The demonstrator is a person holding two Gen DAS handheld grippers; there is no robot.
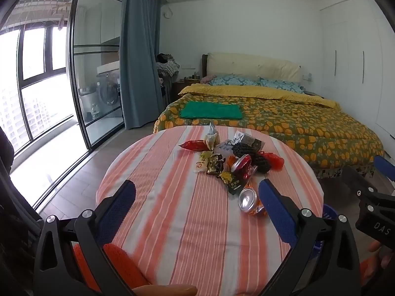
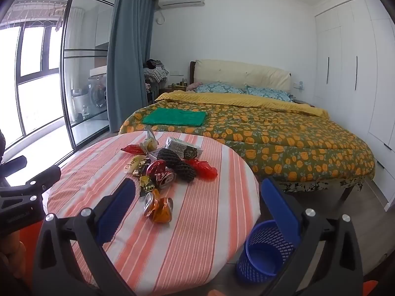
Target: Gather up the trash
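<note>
A pile of trash lies on the round striped table (image 1: pixel 172 222): a crushed orange can (image 1: pixel 249 201) nearest, a crushed red can (image 1: pixel 243 165), snack wrappers (image 1: pixel 214 164), black foam nets (image 1: pixel 246 149), a red wrapper (image 1: pixel 193 145) and a milk carton (image 2: pixel 184 149). My left gripper (image 1: pixel 197 204) is open and empty above the table's near half, short of the pile. My right gripper (image 2: pixel 197 199) is open and empty, with the orange can (image 2: pixel 158 206) between its fingers' lines of sight but farther off. A blue mesh bin (image 2: pixel 261 249) stands on the floor at the table's right.
A bed (image 2: pixel 271 133) with an orange-patterned quilt and a green cloth (image 2: pixel 175 118) lies just behind the table. Glass sliding doors (image 1: pixel 81 74) and a blue curtain are at the left, white wardrobes (image 2: pixel 350 74) at the right. The right gripper's body shows in the left wrist view (image 1: pixel 372 209).
</note>
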